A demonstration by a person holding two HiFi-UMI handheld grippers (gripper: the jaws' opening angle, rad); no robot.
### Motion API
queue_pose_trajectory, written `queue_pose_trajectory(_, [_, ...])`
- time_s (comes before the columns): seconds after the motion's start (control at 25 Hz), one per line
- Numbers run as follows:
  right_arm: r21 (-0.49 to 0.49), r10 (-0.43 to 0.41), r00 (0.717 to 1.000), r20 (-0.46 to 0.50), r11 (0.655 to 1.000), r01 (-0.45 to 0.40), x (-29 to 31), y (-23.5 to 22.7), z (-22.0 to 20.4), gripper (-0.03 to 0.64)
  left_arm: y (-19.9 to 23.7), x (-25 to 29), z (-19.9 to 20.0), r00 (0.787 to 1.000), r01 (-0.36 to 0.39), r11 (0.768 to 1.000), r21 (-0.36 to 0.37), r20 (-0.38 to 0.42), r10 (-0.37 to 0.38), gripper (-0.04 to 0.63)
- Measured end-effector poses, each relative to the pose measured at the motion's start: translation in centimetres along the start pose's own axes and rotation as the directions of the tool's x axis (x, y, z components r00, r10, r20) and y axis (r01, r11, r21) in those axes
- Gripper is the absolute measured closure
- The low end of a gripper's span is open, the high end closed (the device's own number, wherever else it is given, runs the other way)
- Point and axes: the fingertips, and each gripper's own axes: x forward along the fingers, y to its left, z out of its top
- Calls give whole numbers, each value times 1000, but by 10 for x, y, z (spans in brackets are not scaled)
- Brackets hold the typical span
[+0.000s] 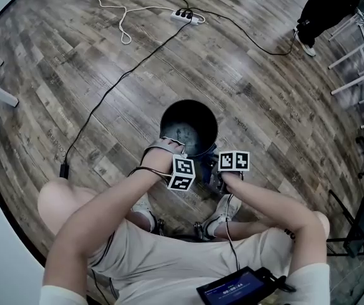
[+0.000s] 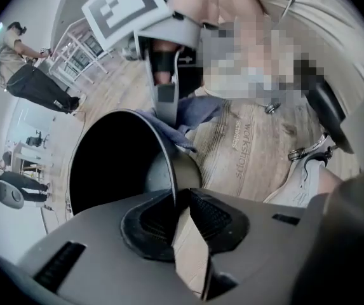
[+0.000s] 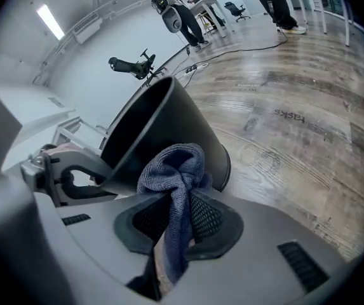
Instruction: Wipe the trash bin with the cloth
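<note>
Two claws work at one black trash bin (image 1: 188, 127), which stands on the wood-plank floor (image 1: 105, 75) just ahead of my shoes (image 1: 223, 211) in the head view. My left claw (image 1: 171, 147) sits on the bin's rim at about 7 o'clock. My right claw (image 1: 215, 168) is just beside the rim at about 5 o'clock, its marker cube (image 1: 234, 161) facing up. A white power strip (image 1: 187, 16) lies on the floor at 12 o'clock, well apart from the bin, with cables (image 1: 124, 62) running from it.

In the left gripper view my left claw (image 2: 175, 208) is pressed together on the bin's thin wall, the rim edge running straight in between the pads. The bin's dark mouth (image 2: 115, 170) fills the 9 o'clock side. At 12 o'clock my right claw (image 2: 166, 107) hangs at the far rim, with the blue cloth (image 2: 191, 116) bunched there.

In the right gripper view my right claw (image 3: 176, 224) is pinching the cloth (image 3: 175, 170), whose folded top sticks up out of the pads in front of the bin's outer wall (image 3: 162, 122). My left claw (image 3: 99, 182) shows at 9 o'clock, on the bin's rim.
</note>
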Motion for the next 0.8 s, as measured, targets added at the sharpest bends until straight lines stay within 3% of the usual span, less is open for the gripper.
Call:
queue_pose_trajectory(0.44, [39, -123, 992, -8, 992, 124, 102, -79, -32, 552, 9, -1, 24, 997, 60, 978, -202, 49, -51, 537])
queue_pose_trajectory(0.68, [165, -115, 991, -67, 978, 125, 129, -111, -46, 554, 15, -4, 33, 991, 86, 962, -258, 119, -57, 535])
queue_pose_trajectory(0.8, [127, -124, 988, -88, 983, 135, 105, -98, -38, 552, 9, -15, 38, 981, 132, 946, -296, 176, -82, 424])
